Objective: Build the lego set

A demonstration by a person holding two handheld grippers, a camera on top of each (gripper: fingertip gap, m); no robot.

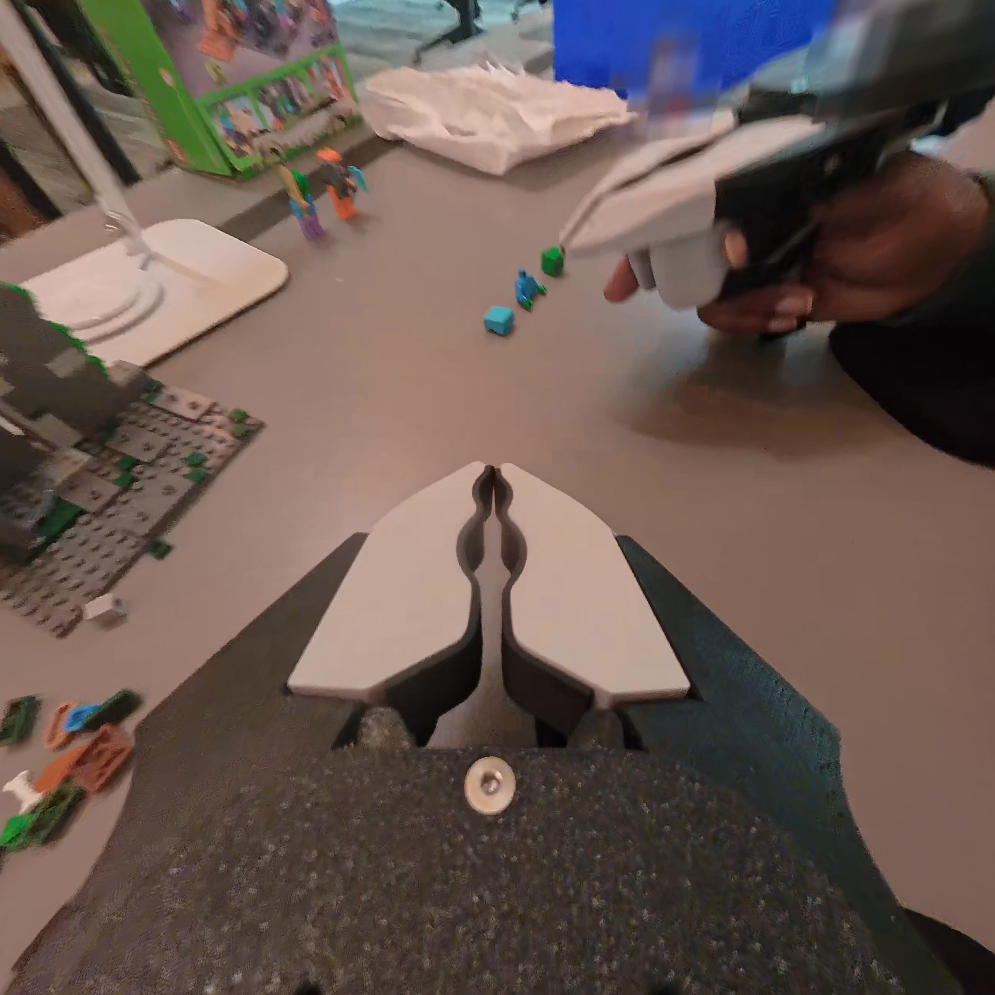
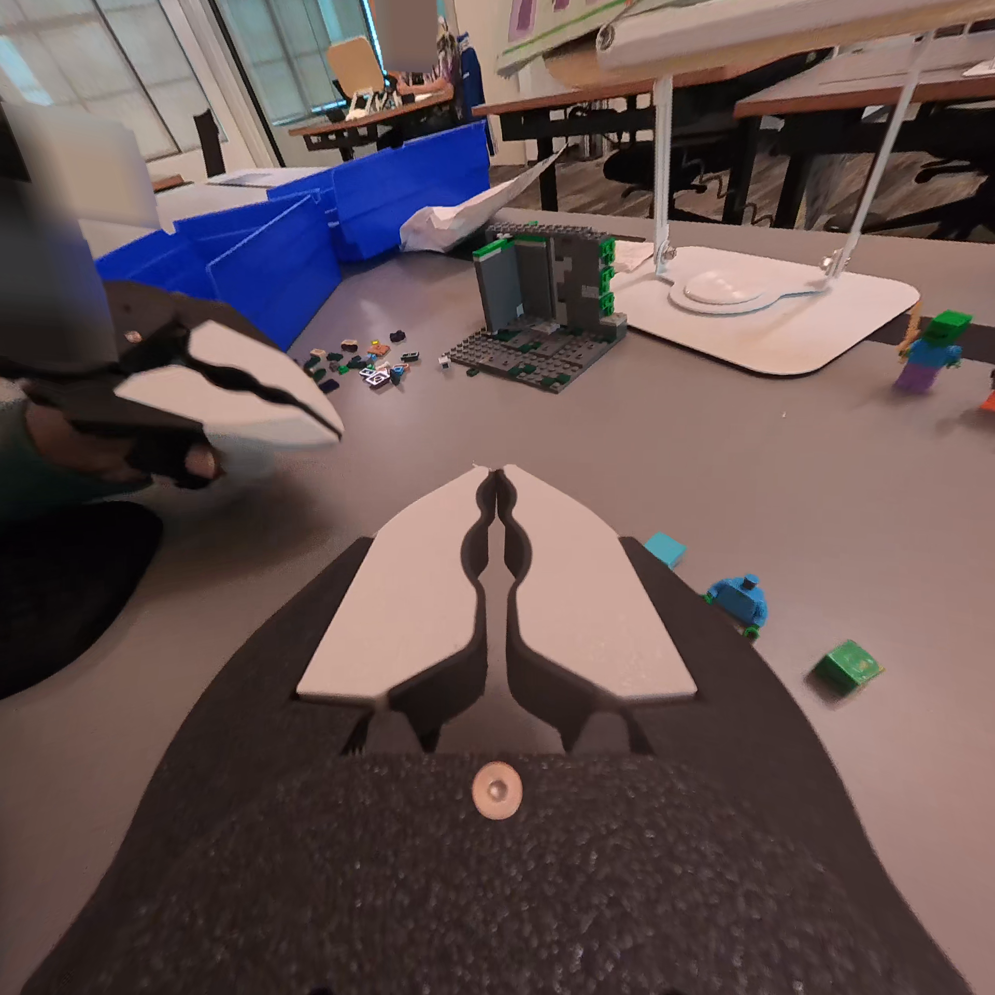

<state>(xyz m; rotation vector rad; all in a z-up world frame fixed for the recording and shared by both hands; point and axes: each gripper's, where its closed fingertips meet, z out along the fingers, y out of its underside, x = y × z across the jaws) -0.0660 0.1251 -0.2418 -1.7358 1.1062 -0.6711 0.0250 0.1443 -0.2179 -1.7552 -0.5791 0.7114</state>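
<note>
My left gripper [image 1: 492, 469] is shut, with nothing between its pads, and hovers over bare grey table. It also shows at the left of the right wrist view [image 2: 334, 425], shut. My right gripper [image 2: 495, 473] is shut too, with nothing between its pads. In the left wrist view its tip [image 1: 565, 242] is next to a small green cube [image 1: 552, 262]. A blue minifigure torso [image 1: 525, 289] and a cyan cube [image 1: 499, 319] lie in a row with the cube. The grey and green lego build [image 2: 544, 307] stands on its studded baseplate [image 1: 107, 484].
Several loose small pieces [image 2: 366, 361] lie beside the build. Two minifigures [image 1: 320, 194] stand near the green set box [image 1: 242, 81]. A white stand base [image 2: 764, 312], blue bins [image 2: 301, 242] and crumpled white paper [image 1: 495, 113] line the far side. The left gripper's tips are roughly 10 cm from the right gripper's. The cyan cube [image 1: 499, 319] is about 9 cm from my right fingertips and 15 cm from my left. About 10 cm separates my right fingertips from the blue minifigure torso [image 1: 525, 289]. Look for it in the right wrist view [image 2: 722, 590] too.
</note>
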